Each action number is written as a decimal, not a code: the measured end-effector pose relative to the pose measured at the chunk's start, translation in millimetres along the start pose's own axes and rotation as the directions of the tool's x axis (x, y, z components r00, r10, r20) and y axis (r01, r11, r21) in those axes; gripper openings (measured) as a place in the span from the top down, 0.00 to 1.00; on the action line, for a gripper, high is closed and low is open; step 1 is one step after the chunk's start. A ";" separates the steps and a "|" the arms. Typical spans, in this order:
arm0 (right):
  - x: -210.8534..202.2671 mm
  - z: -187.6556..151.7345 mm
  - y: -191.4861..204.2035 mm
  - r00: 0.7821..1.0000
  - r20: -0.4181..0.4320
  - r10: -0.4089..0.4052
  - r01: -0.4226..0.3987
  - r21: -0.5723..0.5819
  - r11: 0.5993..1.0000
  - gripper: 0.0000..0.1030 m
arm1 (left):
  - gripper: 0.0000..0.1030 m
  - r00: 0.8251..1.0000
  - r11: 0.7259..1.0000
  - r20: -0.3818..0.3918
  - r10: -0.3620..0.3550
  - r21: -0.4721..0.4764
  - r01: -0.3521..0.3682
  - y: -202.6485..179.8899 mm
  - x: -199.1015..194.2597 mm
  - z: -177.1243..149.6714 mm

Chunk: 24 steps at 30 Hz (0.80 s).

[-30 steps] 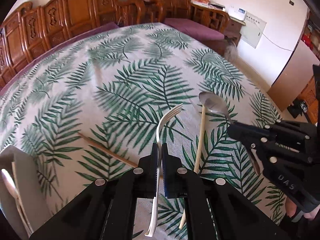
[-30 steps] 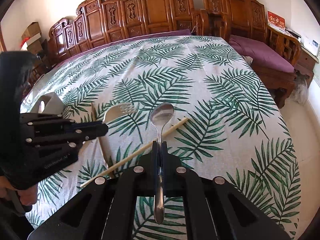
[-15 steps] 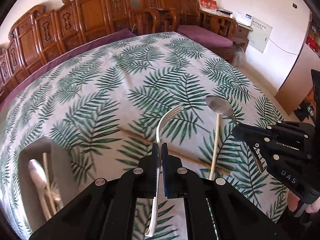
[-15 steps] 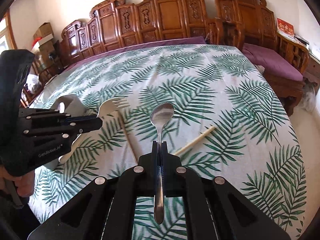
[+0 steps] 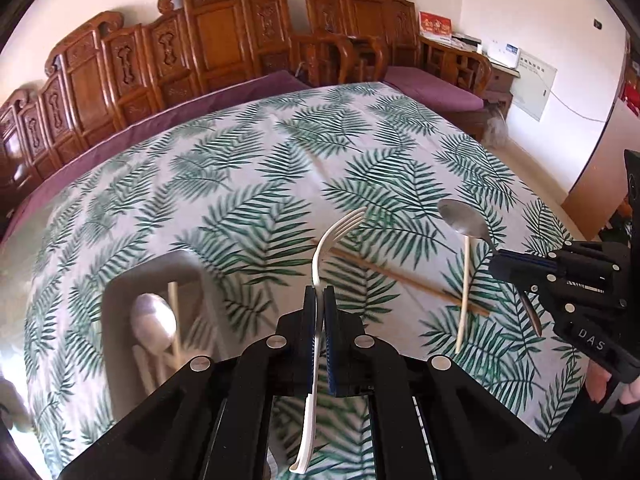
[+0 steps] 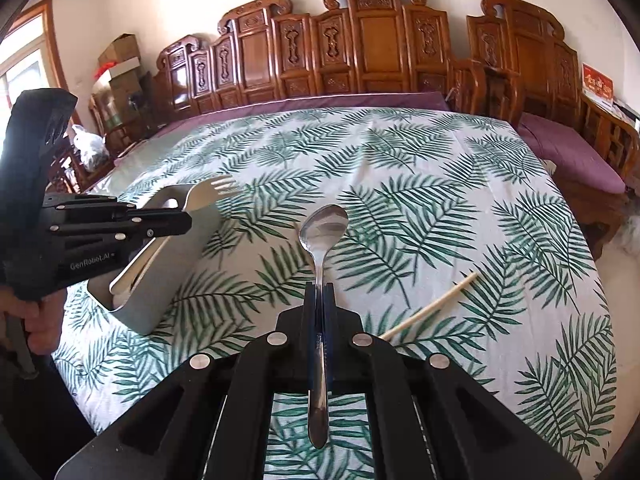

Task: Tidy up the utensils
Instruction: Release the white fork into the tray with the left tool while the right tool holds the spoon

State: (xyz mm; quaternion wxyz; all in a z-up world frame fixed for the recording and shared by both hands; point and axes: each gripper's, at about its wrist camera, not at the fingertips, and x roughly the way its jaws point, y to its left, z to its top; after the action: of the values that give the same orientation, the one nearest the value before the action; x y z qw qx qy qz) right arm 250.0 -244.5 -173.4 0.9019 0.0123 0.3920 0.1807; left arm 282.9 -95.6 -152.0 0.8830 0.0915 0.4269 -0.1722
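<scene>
My left gripper (image 5: 319, 292) is shut on a white plastic fork (image 5: 340, 228), tines pointing up and away, above the table. Just left of it and below stands a grey bin (image 5: 120, 292) holding a metal spoon (image 5: 154, 324) and pale chopsticks. My right gripper (image 6: 319, 292) is shut on a metal spoon (image 6: 324, 224), bowl forward. In the right wrist view the left gripper (image 6: 188, 222) holds the fork (image 6: 212, 192) over the grey bin (image 6: 172, 272). In the left wrist view the right gripper (image 5: 496, 264) carries the spoon (image 5: 460, 220) at the right.
A brown chopstick (image 5: 400, 278) and a pale chopstick (image 5: 464, 292) lie crossed on the leaf-print tablecloth (image 5: 260, 184); the pale chopstick (image 6: 432, 306) also shows right of my right gripper. Carved wooden benches (image 6: 360, 60) with purple cushions ring the table's far and right sides.
Both grippers have lifted and swung left with the fork and the spoon still clamped. The grey bin has come far more fully into both views and now sits close to the fork.
</scene>
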 end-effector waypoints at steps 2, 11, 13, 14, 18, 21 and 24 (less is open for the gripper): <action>-1.5 1.0 6.0 1.000 0.004 0.008 -0.008 -0.010 1.000 0.96 | 0.97 1.000 1.000 0.008 0.006 -0.010 -0.006 8.5 -6.0 -1.2; 0.4 1.1 45.6 0.999 -0.002 0.043 -0.043 -0.074 0.996 0.96 | 0.97 0.998 0.995 0.031 0.052 -0.091 -0.049 56.7 -21.8 -13.1; 2.0 0.8 54.5 0.999 -0.005 0.050 -0.050 -0.089 0.995 0.96 | 0.97 0.997 0.991 0.024 0.067 -0.118 -0.064 69.8 -19.4 -18.2; 3.1 0.9 58.6 0.998 -0.007 0.055 -0.055 -0.095 0.994 0.96 | 0.97 0.997 0.990 0.022 0.073 -0.127 -0.069 73.6 -18.1 -19.8; 7.3 1.0 71.9 0.998 -0.021 0.067 -0.069 -0.103 0.992 0.96 | 0.97 0.995 0.980 0.002 0.100 -0.174 -0.098 94.1 -10.1 -32.7; 9.5 1.5 78.3 0.996 -0.028 0.082 -0.084 -0.101 0.991 0.96 | 0.97 0.994 0.975 -0.011 0.108 -0.196 -0.108 104.9 -5.0 -39.9; 10.4 2.5 83.0 0.996 -0.028 0.087 -0.090 -0.105 0.990 0.96 | 0.97 0.994 0.969 -0.028 0.101 -0.224 -0.105 114.3 0.9 -45.0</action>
State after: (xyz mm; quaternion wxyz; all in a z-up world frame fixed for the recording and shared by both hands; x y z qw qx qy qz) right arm 232.1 -163.1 -165.3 0.8877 -0.0203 0.3917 0.2412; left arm 294.5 23.7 -178.9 0.8918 0.0144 0.4457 -0.0757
